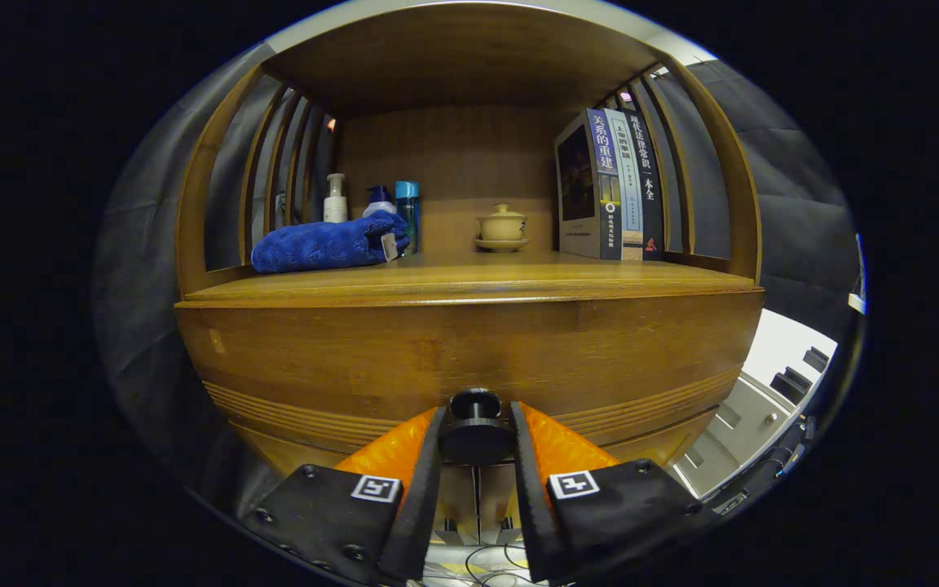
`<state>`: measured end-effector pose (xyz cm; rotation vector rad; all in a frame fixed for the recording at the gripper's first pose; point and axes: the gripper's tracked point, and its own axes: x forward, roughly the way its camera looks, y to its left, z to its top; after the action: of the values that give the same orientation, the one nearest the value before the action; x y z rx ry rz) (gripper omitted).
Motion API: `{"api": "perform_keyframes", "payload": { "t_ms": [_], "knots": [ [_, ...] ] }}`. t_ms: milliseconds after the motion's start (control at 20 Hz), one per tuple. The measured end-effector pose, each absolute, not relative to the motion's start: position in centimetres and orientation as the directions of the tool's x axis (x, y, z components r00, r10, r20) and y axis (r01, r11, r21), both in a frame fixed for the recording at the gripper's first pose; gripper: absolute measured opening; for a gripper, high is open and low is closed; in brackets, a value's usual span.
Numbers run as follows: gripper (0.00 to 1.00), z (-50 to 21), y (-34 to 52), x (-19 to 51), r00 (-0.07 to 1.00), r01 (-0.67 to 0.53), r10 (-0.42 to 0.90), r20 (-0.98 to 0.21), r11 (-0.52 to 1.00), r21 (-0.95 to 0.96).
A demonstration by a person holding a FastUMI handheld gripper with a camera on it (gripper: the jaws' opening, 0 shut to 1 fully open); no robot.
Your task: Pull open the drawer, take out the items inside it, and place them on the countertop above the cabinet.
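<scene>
A wooden cabinet's drawer front (pixel 469 350) fills the space just ahead of me, with a round dark knob (pixel 475 428) at its lower middle. My gripper (pixel 475 430) has both fingers pressed on the knob's sides. The drawer looks closed, and what lies inside is hidden. Above the drawer runs the wooden countertop (pixel 469 281), under a shelf canopy.
On the countertop a blue folded towel (pixel 327 243) lies at the left, with several bottles (pixel 372 208) behind it. A small lidded cup on a saucer (pixel 502 227) stands at the middle back. Three books (pixel 612 186) stand upright at the right. Wooden slats close both sides.
</scene>
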<state>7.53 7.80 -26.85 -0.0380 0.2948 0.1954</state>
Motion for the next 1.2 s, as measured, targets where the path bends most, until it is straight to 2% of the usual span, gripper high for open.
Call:
{"api": "perform_keyframes", "payload": {
  "t_ms": [100,350,1200],
  "knots": [
    [0.5,-27.3,7.8,7.6,0.934,-0.202,0.196,-0.3,0.979,0.012],
    [0.34,-27.1,7.5,7.3,0.932,-0.172,0.162,-0.324,0.985,-0.003],
    [0.34,-26.2,5.9,-2.3,0.939,-0.14,0.133,-0.317,0.99,0.0]
  ]
}}
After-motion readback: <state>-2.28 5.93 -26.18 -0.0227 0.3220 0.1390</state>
